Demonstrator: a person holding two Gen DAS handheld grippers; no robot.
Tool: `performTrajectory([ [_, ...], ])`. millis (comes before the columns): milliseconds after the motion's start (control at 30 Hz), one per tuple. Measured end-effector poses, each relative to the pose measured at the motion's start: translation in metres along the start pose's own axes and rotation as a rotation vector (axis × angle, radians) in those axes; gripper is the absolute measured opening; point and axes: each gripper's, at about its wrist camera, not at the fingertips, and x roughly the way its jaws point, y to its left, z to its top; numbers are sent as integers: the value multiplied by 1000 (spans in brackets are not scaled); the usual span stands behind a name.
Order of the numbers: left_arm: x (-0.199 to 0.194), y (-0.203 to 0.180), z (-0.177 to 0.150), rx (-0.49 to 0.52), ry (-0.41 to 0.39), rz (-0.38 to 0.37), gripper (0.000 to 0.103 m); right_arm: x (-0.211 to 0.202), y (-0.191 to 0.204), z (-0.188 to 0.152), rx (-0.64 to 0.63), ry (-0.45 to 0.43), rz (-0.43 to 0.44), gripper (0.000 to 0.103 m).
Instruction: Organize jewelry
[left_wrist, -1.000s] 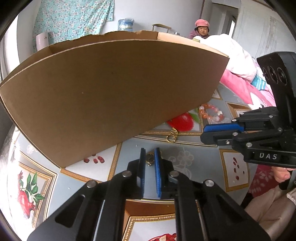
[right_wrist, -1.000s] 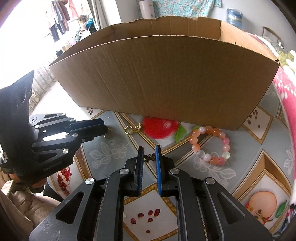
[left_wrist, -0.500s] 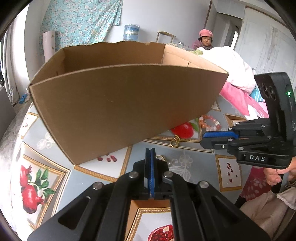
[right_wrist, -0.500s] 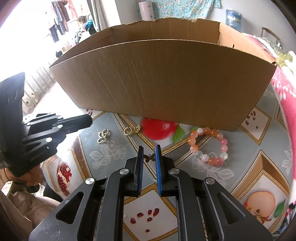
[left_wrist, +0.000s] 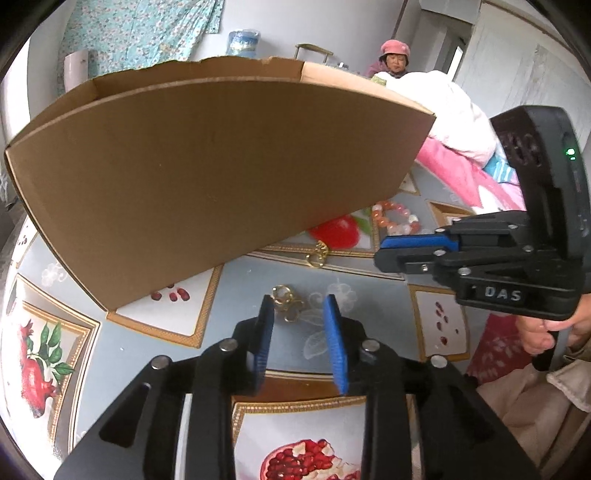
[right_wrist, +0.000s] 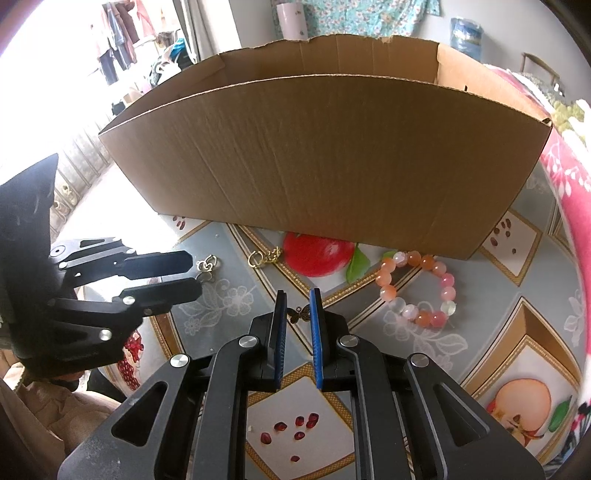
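A gold ring trinket (left_wrist: 286, 303) lies on the fruit-print tablecloth just ahead of my open left gripper (left_wrist: 298, 308); it also shows in the right wrist view (right_wrist: 205, 266). A gold clasp charm (left_wrist: 317, 254) lies near the cardboard box (left_wrist: 207, 177), also seen in the right wrist view (right_wrist: 265, 256). A small dark butterfly charm (right_wrist: 300, 314) lies between the tips of my open right gripper (right_wrist: 296, 305). A pink and orange bead bracelet (right_wrist: 417, 288) lies to the right, by the box (right_wrist: 332, 155).
The tall open box fills the far side of the table. My right gripper (left_wrist: 443, 254) reaches in from the right in the left wrist view. Pink and white bedding (left_wrist: 461, 140) lies behind. A person in a pink hat (left_wrist: 394, 55) sits far back.
My left gripper, shut half a second ago, has opened and come down toward the gold ring trinket. The right gripper has kept its place around the butterfly charm.
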Motion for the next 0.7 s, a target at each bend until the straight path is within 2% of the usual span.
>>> performTrajectory([
  [400, 7, -8, 2, 77, -30, 78, 27, -4, 1, 2, 9, -3, -3, 10],
  [567, 6, -6, 1, 76, -27, 102, 16, -6, 2, 2, 10, -4, -3, 10],
  [700, 4, -4, 0, 71, -28, 98, 14, -7, 2, 3, 10, -4, -2, 10],
])
